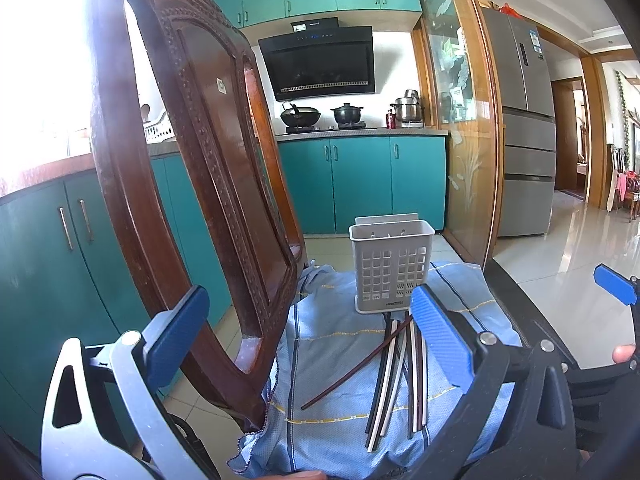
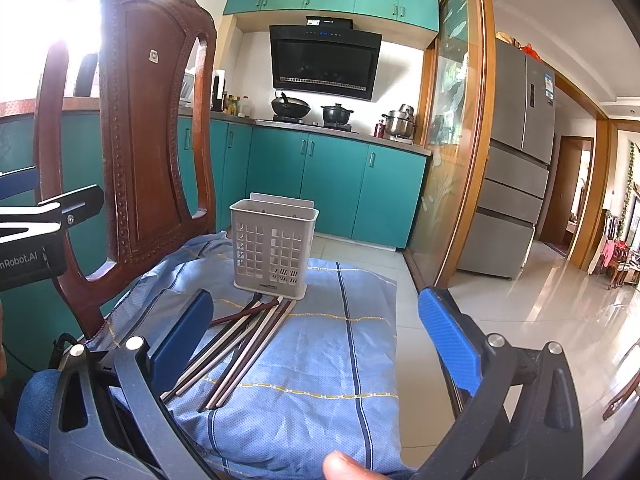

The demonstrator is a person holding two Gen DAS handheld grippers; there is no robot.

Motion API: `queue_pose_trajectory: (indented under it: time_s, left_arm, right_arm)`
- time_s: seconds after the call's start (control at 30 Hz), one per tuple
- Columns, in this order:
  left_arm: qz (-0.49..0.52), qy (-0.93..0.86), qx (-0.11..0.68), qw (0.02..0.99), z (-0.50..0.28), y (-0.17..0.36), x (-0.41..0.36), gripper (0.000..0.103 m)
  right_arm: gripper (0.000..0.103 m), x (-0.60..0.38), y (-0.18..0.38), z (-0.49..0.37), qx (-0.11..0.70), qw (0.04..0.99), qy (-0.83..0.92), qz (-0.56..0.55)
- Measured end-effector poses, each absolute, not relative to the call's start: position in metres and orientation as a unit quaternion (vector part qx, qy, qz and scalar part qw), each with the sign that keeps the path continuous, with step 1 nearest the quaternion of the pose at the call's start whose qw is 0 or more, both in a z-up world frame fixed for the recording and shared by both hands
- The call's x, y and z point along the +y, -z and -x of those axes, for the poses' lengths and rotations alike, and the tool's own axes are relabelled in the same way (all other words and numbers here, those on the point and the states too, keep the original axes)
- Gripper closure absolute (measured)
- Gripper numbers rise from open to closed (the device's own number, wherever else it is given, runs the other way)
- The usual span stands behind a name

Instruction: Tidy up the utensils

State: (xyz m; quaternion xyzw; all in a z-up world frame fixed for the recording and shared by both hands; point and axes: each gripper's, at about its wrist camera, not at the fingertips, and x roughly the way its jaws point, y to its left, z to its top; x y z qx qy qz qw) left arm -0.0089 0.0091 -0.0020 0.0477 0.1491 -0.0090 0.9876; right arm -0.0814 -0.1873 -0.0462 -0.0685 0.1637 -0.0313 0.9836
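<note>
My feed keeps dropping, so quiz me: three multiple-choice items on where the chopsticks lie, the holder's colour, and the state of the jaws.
1. Where do the chopsticks lie?
A. Inside the holder
B. On the blue cloth, in front of the holder
C. On the floor

2. What colour is the slotted utensil holder?
A. Light grey
B. Teal
C. Brown

3. How do the jaws of the left gripper and right gripper stand?
A. Both shut on chopsticks
B. Left shut, right open
C. Both open, holding nothing

Key: 1 B, the sticks lie fanned on the cloth at the holder's base. 2 A, its body is pale grey. 3 C, each view shows a wide gap between the blue pads.
</note>
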Motion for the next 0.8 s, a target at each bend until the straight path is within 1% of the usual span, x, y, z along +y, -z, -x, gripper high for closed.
queue_pose_trajectory:
  time_s: [0.5, 0.8]
  left_arm:
    - [-0.049, 0.008, 0.149, 0.988, 0.011, -0.004, 0.007, 0.003]
    - [-0.052, 0.008, 0.135, 0.989, 0.024, -0.015, 0.005, 0.003]
  right_arm:
    - [0.003, -0.187, 0.042, 0.083, 0.161, 0.984, 0.035, 0.072]
    - [0.003, -0.192, 0.03, 0.099, 0.141, 0.987, 0.041, 0.07]
